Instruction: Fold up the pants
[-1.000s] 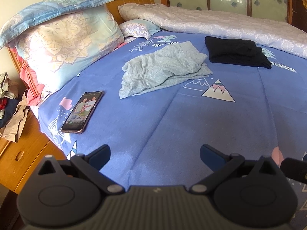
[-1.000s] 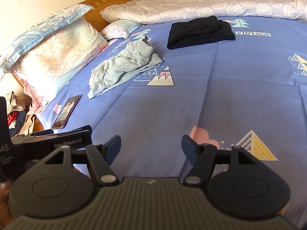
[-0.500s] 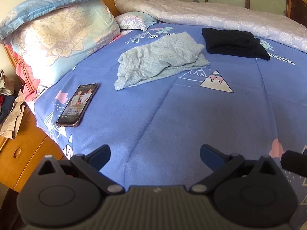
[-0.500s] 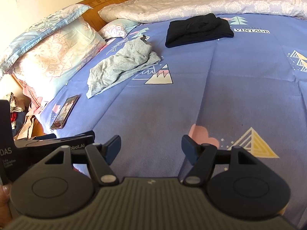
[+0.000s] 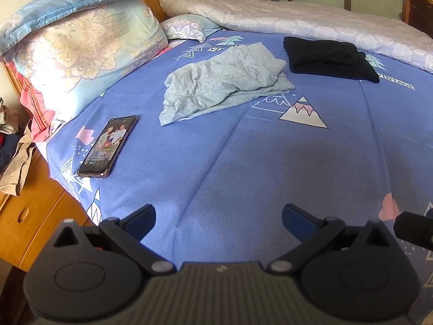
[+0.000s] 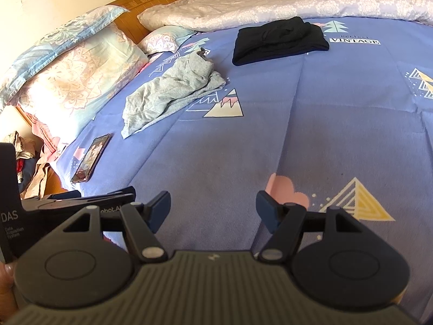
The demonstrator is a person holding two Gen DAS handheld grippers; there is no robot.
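Note:
Crumpled light grey pants (image 5: 224, 81) (image 6: 173, 92) lie in a heap on the blue patterned bed sheet (image 5: 243, 162), toward the pillows. A folded black garment (image 5: 330, 59) (image 6: 278, 40) rests farther back near the white quilt. My left gripper (image 5: 218, 218) hovers open over bare sheet at the near edge, well short of the grey pants, nothing between its fingers. My right gripper (image 6: 213, 207) is open too, over the sheet beside the left one, whose body (image 6: 67, 200) shows at the lower left of the right wrist view.
A smartphone (image 5: 108, 146) (image 6: 90, 161) lies screen-up near the bed's left edge. Stacked pillows (image 5: 81, 43) lean on the wooden headboard. A white quilt (image 5: 311, 24) runs along the far side. A wooden nightstand (image 5: 29, 216) with clothes stands left of the bed.
The left wrist view has tipped slightly downward, so the bed's contents sit a little higher in frame. Both grippers stay open in place.

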